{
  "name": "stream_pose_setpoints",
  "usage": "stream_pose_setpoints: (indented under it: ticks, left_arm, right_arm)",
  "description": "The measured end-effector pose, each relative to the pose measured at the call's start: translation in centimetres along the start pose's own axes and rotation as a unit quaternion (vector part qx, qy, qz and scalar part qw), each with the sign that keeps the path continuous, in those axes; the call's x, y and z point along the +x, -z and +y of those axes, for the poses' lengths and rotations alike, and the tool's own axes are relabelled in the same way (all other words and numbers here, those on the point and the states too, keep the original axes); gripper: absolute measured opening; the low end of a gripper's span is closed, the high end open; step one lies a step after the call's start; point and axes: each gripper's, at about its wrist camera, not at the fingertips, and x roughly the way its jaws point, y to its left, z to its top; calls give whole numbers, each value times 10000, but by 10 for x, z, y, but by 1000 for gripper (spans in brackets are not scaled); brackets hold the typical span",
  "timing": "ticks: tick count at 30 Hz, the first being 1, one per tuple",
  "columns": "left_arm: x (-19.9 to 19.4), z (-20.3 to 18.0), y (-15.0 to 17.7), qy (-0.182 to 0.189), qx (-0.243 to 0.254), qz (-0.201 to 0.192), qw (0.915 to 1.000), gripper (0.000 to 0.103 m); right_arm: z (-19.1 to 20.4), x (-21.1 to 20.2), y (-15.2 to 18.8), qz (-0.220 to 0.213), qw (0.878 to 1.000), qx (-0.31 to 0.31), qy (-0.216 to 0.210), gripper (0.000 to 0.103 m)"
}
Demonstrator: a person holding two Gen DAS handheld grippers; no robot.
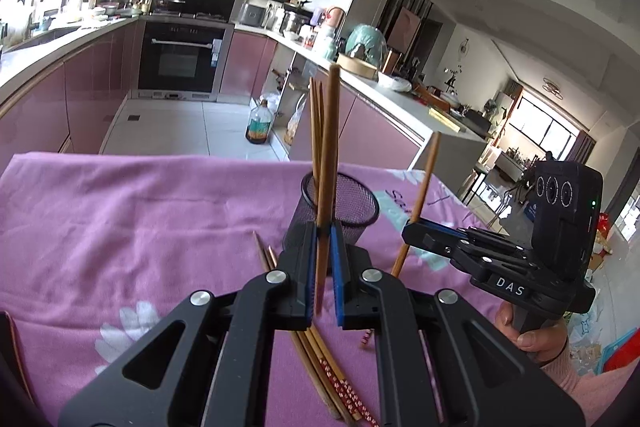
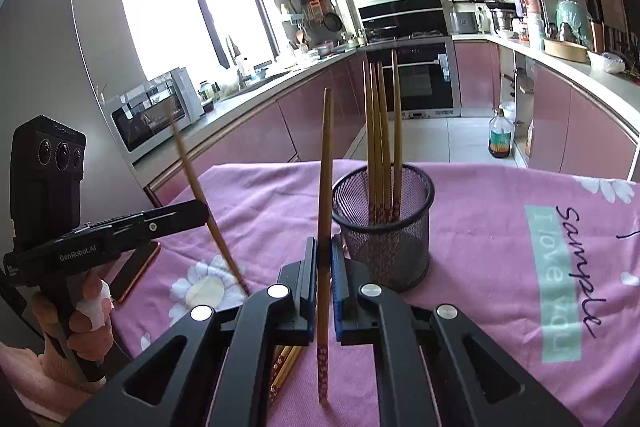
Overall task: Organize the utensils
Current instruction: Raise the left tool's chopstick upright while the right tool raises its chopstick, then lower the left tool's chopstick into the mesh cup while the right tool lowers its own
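A black mesh cup (image 2: 384, 227) stands on the pink cloth (image 2: 480, 227) with several wooden chopsticks (image 2: 380, 131) upright in it. My right gripper (image 2: 323, 243) is shut on one chopstick (image 2: 326, 167), held nearly upright just left of the cup. My left gripper (image 1: 323, 229) is shut on another chopstick (image 1: 328, 147), upright in front of the cup (image 1: 352, 203). Each view shows the other gripper: the right gripper (image 1: 412, 227) with its chopstick (image 1: 424, 183), and the left gripper (image 2: 202, 211) with its slanted, blurred chopstick (image 2: 192, 175). Loose chopsticks (image 1: 320, 363) lie on the cloth below the grippers.
A dark phone with an orange rim (image 2: 136, 271) lies on the cloth near the left hand (image 2: 84, 323). The table's far edge (image 1: 160, 157) drops to a tiled floor with an oil bottle (image 1: 258, 123). Pink kitchen cabinets (image 1: 92, 91) and an oven (image 1: 180, 59) stand behind.
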Motion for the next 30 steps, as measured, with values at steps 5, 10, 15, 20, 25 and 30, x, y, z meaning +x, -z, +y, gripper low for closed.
stream_pose_setpoints:
  ticks: [5, 10, 15, 20, 25, 30]
  left_arm:
    - [0, -7, -13, 25, 77, -131, 9999, 7]
    - [1, -14, -27, 60, 164, -249, 9995, 7]
    - [0, -21, -41, 77, 270, -377, 9989, 7]
    - [-1, -26, -55, 125, 319, -515, 9981, 7]
    - [-3, -31, -71, 152, 355, -654, 9971, 7]
    - [-3, -37, -81, 165, 415, -792, 9959, 7]
  right_arm:
    - [1, -5, -11, -161, 9998, -58, 54, 6]
    - [0, -12, -26, -329, 9993, -144, 106, 6]
    - [-2, -21, -42, -547, 9981, -232, 159, 6]
    - [-5, -30, -55, -743, 9967, -282, 178, 6]
    - [-6, -34, -68, -896, 9952, -345, 195, 6]
    - [-3, -38, -78, -1024, 9936, -447, 195, 6]
